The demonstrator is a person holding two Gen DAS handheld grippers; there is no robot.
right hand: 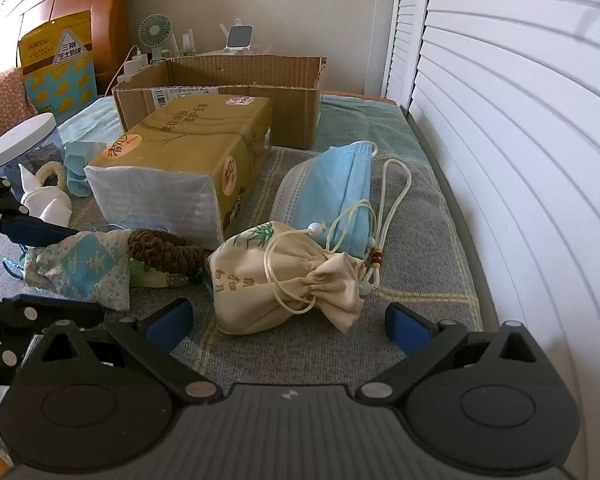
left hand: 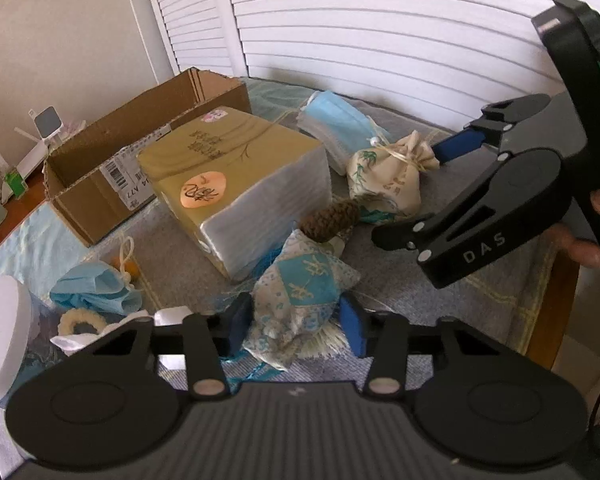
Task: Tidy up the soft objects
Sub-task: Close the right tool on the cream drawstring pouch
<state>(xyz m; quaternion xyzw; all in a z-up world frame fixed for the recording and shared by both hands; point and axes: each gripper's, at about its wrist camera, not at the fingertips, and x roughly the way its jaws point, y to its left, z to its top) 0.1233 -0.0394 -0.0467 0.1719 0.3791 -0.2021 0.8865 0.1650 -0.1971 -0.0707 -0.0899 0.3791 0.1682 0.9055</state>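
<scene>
Ahead of us sits the cardboard box (right hand: 220, 92), with the tissue pack (right hand: 180, 168) in the way. Our left gripper (left hand: 296, 320) straddles the blue pouch (left hand: 300, 292), whether pinched we cannot tell; its tassel could snag. Our right gripper (right hand: 288, 320) gapes wide around the cream pouch (right hand: 284, 276), whose loose cord (right hand: 392, 200) could catch.

My inventory by colour: sachet (left hand: 300, 292), pale blue patchwork with turquoise diamond; drawstring pouch (right hand: 284, 280), cream with green bamboo print; face mask (right hand: 332, 196), light blue; knitted ring (right hand: 166, 256), brown; tissue pack (right hand: 188, 160), gold; my gripper pads (right hand: 406, 326), blue.
</scene>
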